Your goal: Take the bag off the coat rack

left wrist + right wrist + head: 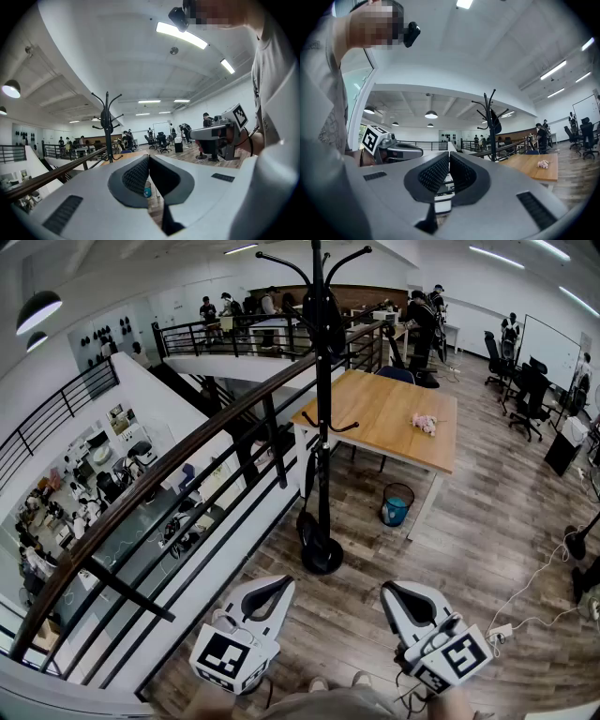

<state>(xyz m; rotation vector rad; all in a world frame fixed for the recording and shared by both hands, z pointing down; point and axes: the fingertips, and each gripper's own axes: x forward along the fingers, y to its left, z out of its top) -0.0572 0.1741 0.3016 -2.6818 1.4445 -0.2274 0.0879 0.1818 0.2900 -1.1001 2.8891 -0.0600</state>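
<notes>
Coat rack (322, 427): black throughout. Bag (324, 313): black. Table (375, 409): pale tan wood top, white legs. Soft toy (425, 423): pink. Bin (397, 505): blue, dark rim. Floor (487, 521): grey-brown planks. Railing (169, 479): black bars, brown handrail. Left gripper (279, 585) and right gripper (389, 592): light grey shells, black textured pads, black-and-white square markers on the cubes.

Both white hand-held grippers (284, 581) (387, 588) carry black-and-white marker cubes (228, 655) (461, 654).
</notes>
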